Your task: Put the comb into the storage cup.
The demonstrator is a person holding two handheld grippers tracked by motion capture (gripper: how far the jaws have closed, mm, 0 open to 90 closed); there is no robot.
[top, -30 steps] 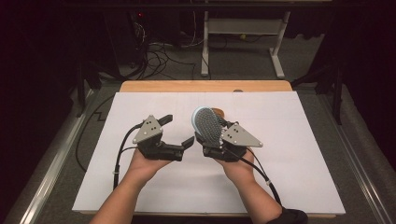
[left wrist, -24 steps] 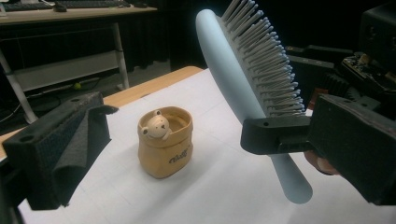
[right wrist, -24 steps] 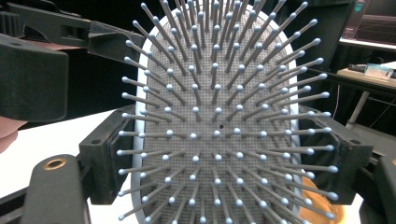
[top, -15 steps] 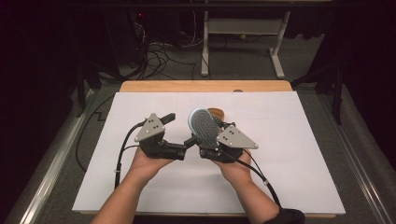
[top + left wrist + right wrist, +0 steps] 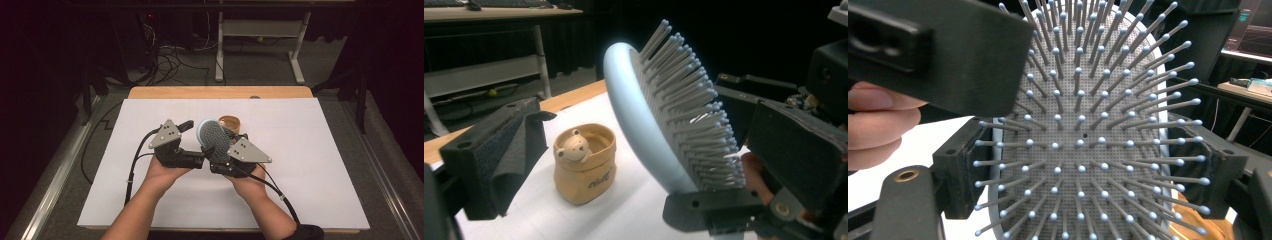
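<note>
White paper covers the table (image 5: 310,165), with a strip of bare wood showing along its far edge and dark floor, cables and a metal desk frame (image 5: 260,45) beyond. Nearest, two forearms come in from the bottom, each hand gripping a tool close to the other at the table's middle. The right gripper (image 5: 225,150) is clamped on the base of a pale blue hairbrush (image 5: 212,136) (bristles facing the person), holding it up off the paper, one jaw on each edge. Just left, the left gripper (image 5: 192,142) has its jaws apart with nothing between them, one beside the brush. Farther off, a small tan bear-faced pot (image 5: 585,162) stands upright on the paper just behind the brush.
</note>
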